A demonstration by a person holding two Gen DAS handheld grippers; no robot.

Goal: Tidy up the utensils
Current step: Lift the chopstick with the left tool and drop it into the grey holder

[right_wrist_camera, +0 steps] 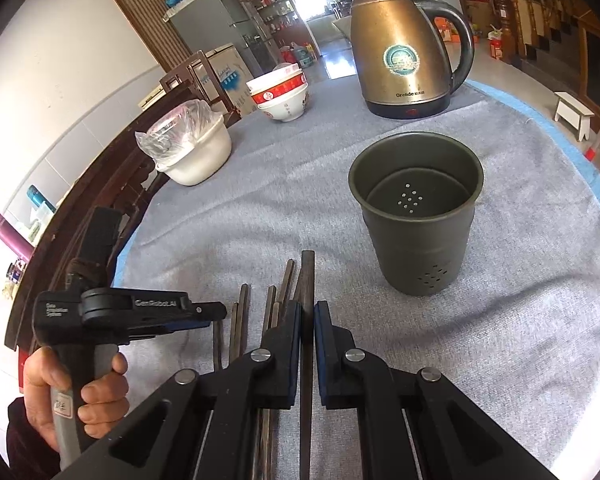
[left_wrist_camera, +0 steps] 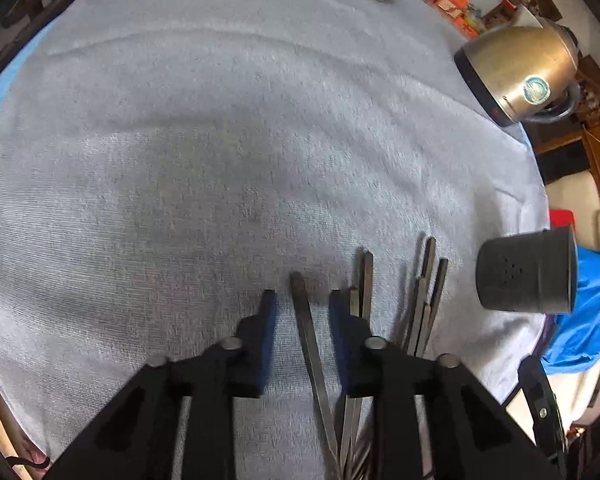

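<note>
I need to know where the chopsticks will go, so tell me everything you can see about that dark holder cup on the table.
The holder cup is a dark grey cylinder, metal by its look, standing upright and open-topped on the grey tablecloth. Small drain holes dot its bottom and low on its side. It looks empty. Nothing touches it: the chopsticks lie on the cloth to its left, and the kettle stands apart behind it.
</note>
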